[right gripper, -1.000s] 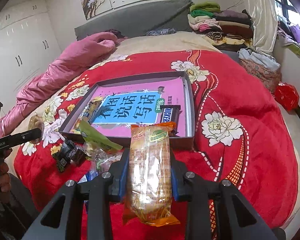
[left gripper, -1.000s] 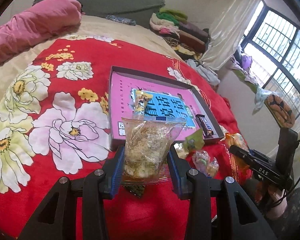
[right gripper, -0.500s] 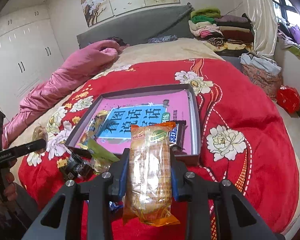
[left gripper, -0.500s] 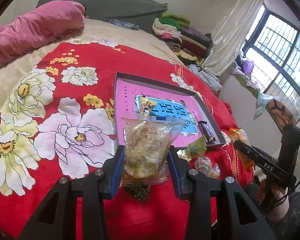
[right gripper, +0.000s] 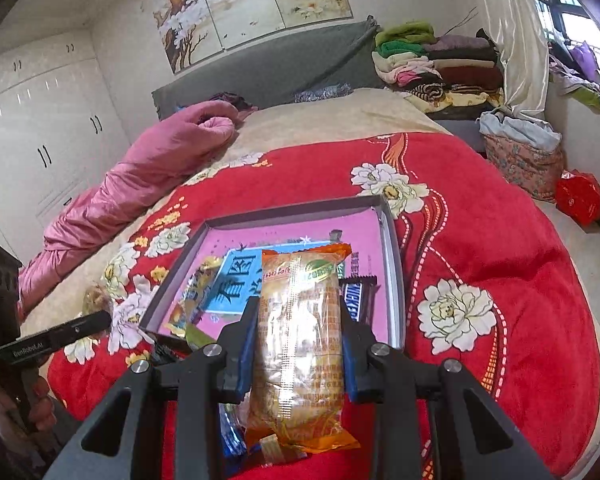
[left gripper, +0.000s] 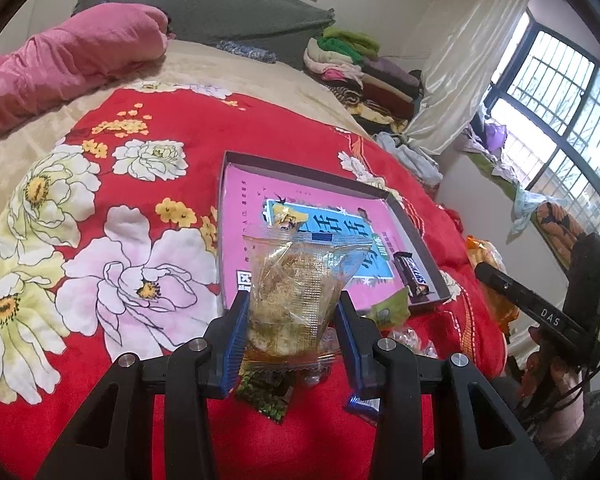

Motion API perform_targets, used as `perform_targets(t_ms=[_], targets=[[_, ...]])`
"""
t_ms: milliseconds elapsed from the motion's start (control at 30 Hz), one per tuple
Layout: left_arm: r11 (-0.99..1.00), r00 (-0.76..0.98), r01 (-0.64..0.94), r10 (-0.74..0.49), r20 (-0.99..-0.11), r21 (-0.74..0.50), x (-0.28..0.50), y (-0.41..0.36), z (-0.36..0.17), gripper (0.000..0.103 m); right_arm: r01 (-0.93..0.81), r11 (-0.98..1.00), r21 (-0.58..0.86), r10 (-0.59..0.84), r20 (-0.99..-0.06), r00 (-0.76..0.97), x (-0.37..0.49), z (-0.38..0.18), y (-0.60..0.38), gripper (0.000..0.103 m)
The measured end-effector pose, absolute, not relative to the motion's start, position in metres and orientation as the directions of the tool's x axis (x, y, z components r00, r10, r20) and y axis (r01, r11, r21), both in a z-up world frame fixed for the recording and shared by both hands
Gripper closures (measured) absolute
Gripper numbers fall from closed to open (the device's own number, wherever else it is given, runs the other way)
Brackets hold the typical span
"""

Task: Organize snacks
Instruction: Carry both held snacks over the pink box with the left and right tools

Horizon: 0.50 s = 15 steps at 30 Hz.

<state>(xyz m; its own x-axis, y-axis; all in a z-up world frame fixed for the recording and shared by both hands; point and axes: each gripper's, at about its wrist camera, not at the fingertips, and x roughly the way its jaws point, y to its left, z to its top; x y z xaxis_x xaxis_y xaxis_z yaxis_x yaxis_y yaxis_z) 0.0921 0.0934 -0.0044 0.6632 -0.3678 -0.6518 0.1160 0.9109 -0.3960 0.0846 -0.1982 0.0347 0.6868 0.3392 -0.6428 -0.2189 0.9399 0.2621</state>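
Above the red bedspread (left gripper: 112,184), the left gripper (left gripper: 292,320) is pinching a clear bag (left gripper: 296,280) and the right gripper (right gripper: 298,340) an orange packet (right gripper: 300,320), both hovering short of the tray (left gripper: 416,240). Slick wrappers risk slipping out, landing outside it.

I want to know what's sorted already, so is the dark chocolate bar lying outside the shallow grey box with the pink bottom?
No, the dark chocolate bar lies inside the shallow grey box, against its right wall near the front corner.

Black left gripper (left gripper: 292,332), right gripper (right gripper: 298,340): blue ribbed jaws, silver screws, white lettering on side
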Motion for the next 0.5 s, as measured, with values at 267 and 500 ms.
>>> perform_targets(t_ms=[267, 500], targets=[[0.914, 0.67, 0.117, -0.361, -0.648, -0.388, 0.0986, 0.0885, -0.001, 0.06, -0.225, 0.937, 0.265, 0.345, -0.626, 0.699, 0.0903, 0.0386, -0.1965, 0.068], [0.918, 0.664, 0.115, -0.355, -0.658, -0.379, 0.1023, 0.085, -0.0009, 0.06, -0.22, 0.937, 0.272, 0.345, -0.623, 0.702, 0.0924, 0.0426, -0.1984, 0.068]])
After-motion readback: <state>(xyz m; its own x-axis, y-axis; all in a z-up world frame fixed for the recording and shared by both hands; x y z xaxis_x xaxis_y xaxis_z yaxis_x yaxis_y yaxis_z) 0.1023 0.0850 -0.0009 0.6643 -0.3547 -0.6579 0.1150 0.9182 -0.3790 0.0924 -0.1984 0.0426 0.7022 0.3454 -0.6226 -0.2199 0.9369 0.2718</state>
